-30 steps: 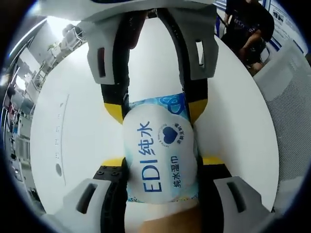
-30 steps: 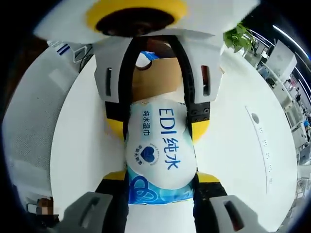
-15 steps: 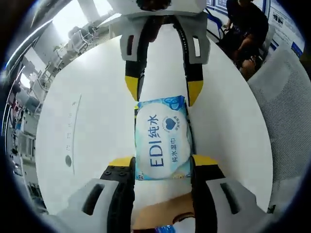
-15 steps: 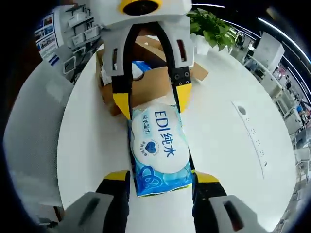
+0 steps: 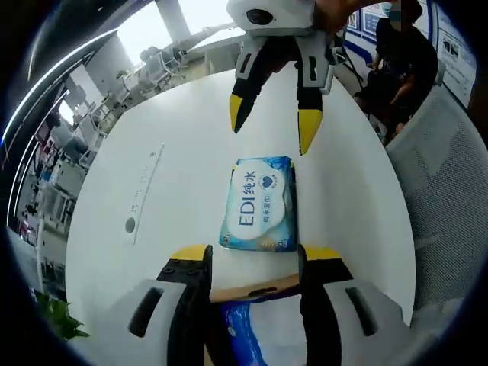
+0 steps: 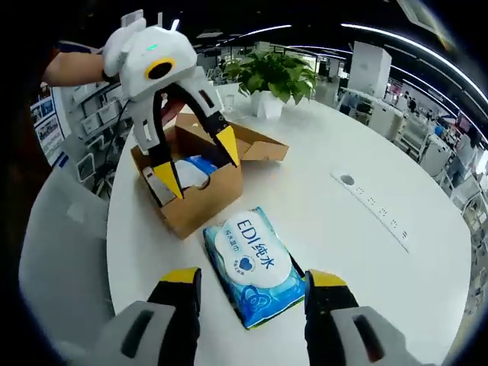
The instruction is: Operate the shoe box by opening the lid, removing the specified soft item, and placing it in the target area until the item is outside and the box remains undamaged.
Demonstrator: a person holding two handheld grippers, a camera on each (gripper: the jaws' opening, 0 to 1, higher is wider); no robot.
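Both grippers, left [image 6: 197,164] and right [image 5: 274,131], hang wide open above the wipes pack [image 6: 255,263]; a careless sweep could knock the shoe box [image 6: 194,202]

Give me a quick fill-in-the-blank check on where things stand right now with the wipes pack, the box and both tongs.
1. The wipes pack lies flat on the white ____.
2. The cardboard shoe box stands with its lid ____.
3. The left tongs and the right tongs both have their jaws ____.
4. The green plant stands ____ the box, seen from the right gripper view.

Missing words: table; open; open; behind
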